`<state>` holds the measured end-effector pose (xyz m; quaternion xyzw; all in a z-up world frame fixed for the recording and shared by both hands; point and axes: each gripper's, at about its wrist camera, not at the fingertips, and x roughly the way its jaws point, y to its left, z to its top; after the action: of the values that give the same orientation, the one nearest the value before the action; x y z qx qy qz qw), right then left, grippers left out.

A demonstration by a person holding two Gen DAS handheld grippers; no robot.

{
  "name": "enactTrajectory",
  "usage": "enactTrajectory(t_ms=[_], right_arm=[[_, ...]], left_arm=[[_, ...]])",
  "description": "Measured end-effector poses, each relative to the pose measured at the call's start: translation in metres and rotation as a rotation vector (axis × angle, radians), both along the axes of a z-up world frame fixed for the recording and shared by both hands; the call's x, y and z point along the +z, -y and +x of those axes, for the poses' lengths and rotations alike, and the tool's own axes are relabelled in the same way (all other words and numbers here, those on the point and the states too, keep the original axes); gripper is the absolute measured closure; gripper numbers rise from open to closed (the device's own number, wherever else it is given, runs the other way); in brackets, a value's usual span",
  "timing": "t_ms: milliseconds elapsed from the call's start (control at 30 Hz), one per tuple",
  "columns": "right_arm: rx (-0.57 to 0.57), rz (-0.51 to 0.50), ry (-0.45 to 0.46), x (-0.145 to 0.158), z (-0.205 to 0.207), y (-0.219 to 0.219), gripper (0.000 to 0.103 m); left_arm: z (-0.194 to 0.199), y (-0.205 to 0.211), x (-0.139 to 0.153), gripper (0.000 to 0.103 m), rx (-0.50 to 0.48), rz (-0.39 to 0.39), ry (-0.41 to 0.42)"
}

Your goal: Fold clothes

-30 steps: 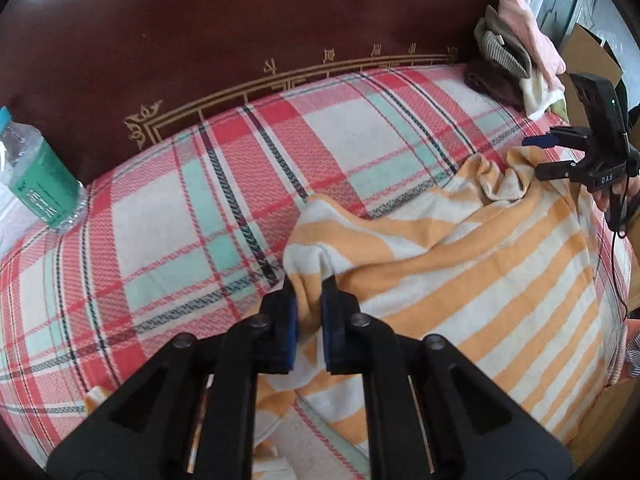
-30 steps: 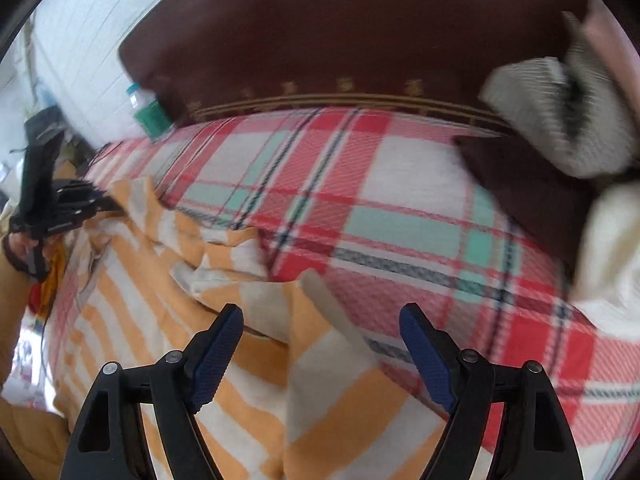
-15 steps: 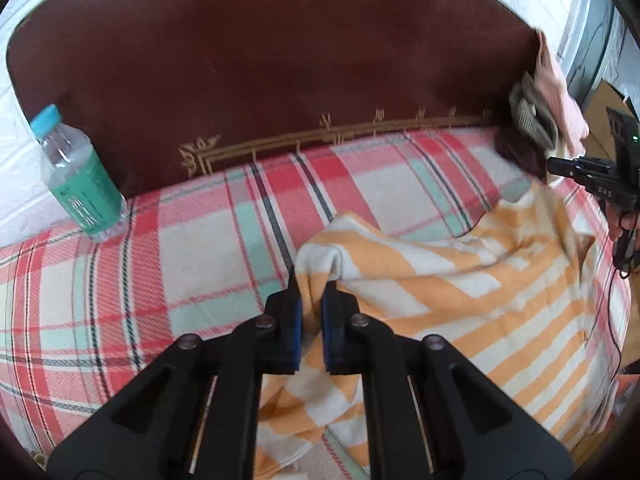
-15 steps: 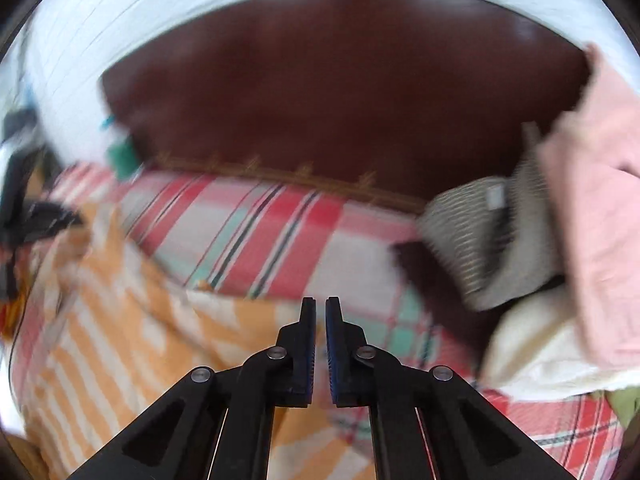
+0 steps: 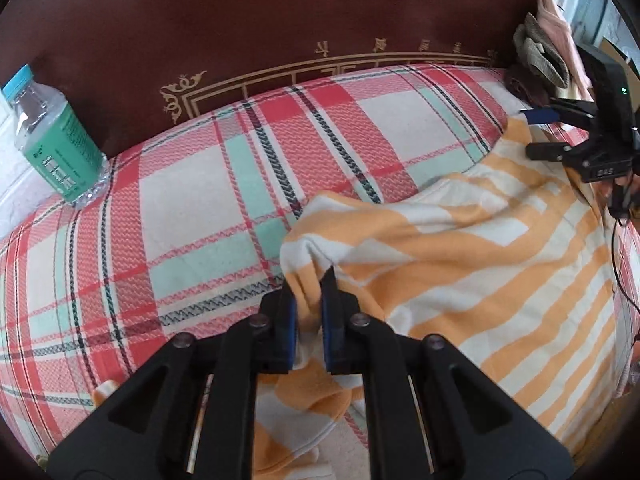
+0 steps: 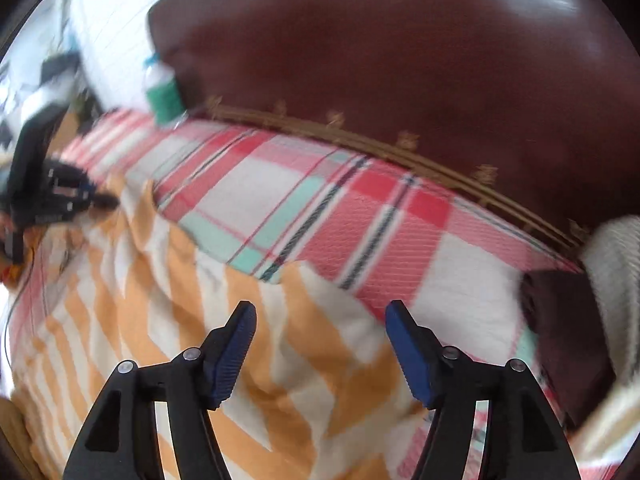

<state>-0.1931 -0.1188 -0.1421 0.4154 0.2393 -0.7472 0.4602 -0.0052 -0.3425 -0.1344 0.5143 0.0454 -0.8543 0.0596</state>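
Observation:
An orange-and-white striped garment (image 5: 472,256) lies spread on the plaid bed cover (image 5: 200,208). My left gripper (image 5: 307,292) is shut on the garment's near left corner. In the right wrist view the same garment (image 6: 200,320) fills the lower left. My right gripper (image 6: 320,316) is open and empty just above the garment's far right corner. The right gripper also shows in the left wrist view (image 5: 552,132) at the garment's far edge.
A water bottle with a green label (image 5: 52,136) stands at the left by the dark brown headboard (image 5: 280,12). A pile of other clothes (image 5: 540,52) sits at the far right; in the right wrist view it (image 6: 592,300) is blurred.
My right gripper was shut half a second ago and has opened, letting go of the garment's corner. My left gripper has kept its hold and moved the corner down toward the cover.

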Motion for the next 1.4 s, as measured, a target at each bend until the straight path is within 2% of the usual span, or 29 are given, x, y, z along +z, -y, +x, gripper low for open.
enactTrajectory(t_ms=[67, 100, 133, 167, 200, 300, 400, 433, 500, 600, 667, 733, 767, 800, 833, 867, 900, 933, 1000, 1100, 1167, 1233, 1333, 1367, 1400], right_arm=[[0.023, 0.065, -0.022, -0.010, 0.000, 0.010, 0.042], [0.022, 0.079, -0.042, -0.010, 0.000, 0.011, 0.059], [0.010, 0.078, -0.053, -0.007, -0.001, 0.010, 0.081], [-0.006, 0.064, -0.049, -0.003, -0.003, 0.008, 0.090], [-0.027, 0.050, -0.062, 0.003, -0.005, 0.006, 0.092], [-0.093, -0.016, -0.108, 0.023, -0.013, 0.001, 0.094], [-0.127, -0.069, -0.158, 0.039, -0.019, 0.004, 0.094], [-0.143, -0.082, -0.149, 0.040, -0.024, 0.006, 0.094], [-0.156, -0.090, -0.112, 0.036, -0.034, 0.015, 0.094], [-0.174, -0.013, -0.131, 0.015, -0.039, 0.030, 0.092], [-0.202, 0.041, -0.129, -0.002, -0.042, 0.036, 0.090], [-0.235, 0.030, -0.139, -0.002, -0.041, 0.031, 0.072], [-0.250, 0.015, -0.122, 0.003, -0.042, 0.025, 0.066], [-0.267, -0.003, -0.103, 0.009, -0.042, 0.018, 0.058], [-0.278, -0.026, -0.095, 0.018, -0.039, 0.009, 0.058], [-0.268, -0.052, -0.088, 0.027, -0.034, -0.001, 0.058], [-0.252, -0.077, -0.078, 0.036, -0.026, -0.011, 0.055], [-0.238, -0.097, -0.070, 0.044, -0.016, -0.021, 0.047], [-0.204, -0.130, -0.053, 0.056, 0.006, -0.039, 0.044], [-0.156, -0.154, -0.014, 0.062, 0.042, -0.060, 0.041], [-0.137, -0.152, 0.015, 0.060, 0.067, -0.070, 0.041], [-0.130, -0.158, 0.038, 0.055, 0.092, -0.078, 0.041], [-0.136, -0.173, 0.084, 0.044, 0.123, -0.089, 0.040], [-0.145, -0.178, 0.102, 0.039, 0.131, -0.093, 0.040], [-0.160, -0.182, 0.113, 0.036, 0.137, -0.098, 0.040]], left_arm=[[-0.001, -0.003, -0.001, 0.093, -0.012, -0.018, 0.004], [0.000, -0.003, -0.001, 0.093, -0.007, -0.021, -0.002], [0.001, -0.003, 0.000, 0.093, -0.001, -0.019, -0.009], [0.003, -0.001, 0.001, 0.093, 0.014, -0.023, -0.020], [0.004, 0.002, 0.005, 0.093, 0.038, -0.024, -0.034], [0.010, 0.015, 0.021, 0.093, 0.104, 0.022, -0.088], [0.014, 0.016, 0.035, 0.093, 0.109, 0.007, -0.110], [0.013, 0.017, 0.037, 0.093, 0.114, -0.006, -0.107], [0.008, 0.016, 0.030, 0.093, 0.124, -0.063, -0.073], [-0.001, 0.021, 0.009, 0.093, 0.165, -0.099, -0.023], [0.001, 0.026, 0.004, 0.093, 0.185, -0.082, -0.027], [0.010, 0.034, 0.006, 0.090, 0.226, -0.029, -0.059], [0.018, 0.035, 0.010, 0.085, 0.239, -0.017, -0.085], [0.028, 0.036, 0.017, 0.066, 0.246, -0.020, -0.118], [0.040, 0.036, 0.024, 0.051, 0.254, -0.030, -0.151], [0.052, 0.036, 0.031, 0.019, 0.265, -0.040, -0.180], [0.064, 0.032, 0.034, 0.009, 0.255, -0.051, -0.196], [0.075, 0.028, 0.037, 0.009, 0.235, -0.063, -0.207], [0.094, 0.017, 0.036, 0.009, 0.189, -0.103, -0.201], [0.110, -0.005, 0.013, 0.009, 0.103, -0.231, -0.106], [0.115, -0.011, -0.006, 0.009, 0.088, -0.299, -0.038], [0.114, -0.009, -0.021, 0.013, 0.100, -0.301, -0.010], [0.117, 0.003, -0.025, 0.037, 0.143, -0.184, -0.037], [0.116, 0.006, -0.024, 0.058, 0.160, -0.178, -0.034], [0.115, 0.009, -0.023, 0.070, 0.182, -0.207, -0.018]])
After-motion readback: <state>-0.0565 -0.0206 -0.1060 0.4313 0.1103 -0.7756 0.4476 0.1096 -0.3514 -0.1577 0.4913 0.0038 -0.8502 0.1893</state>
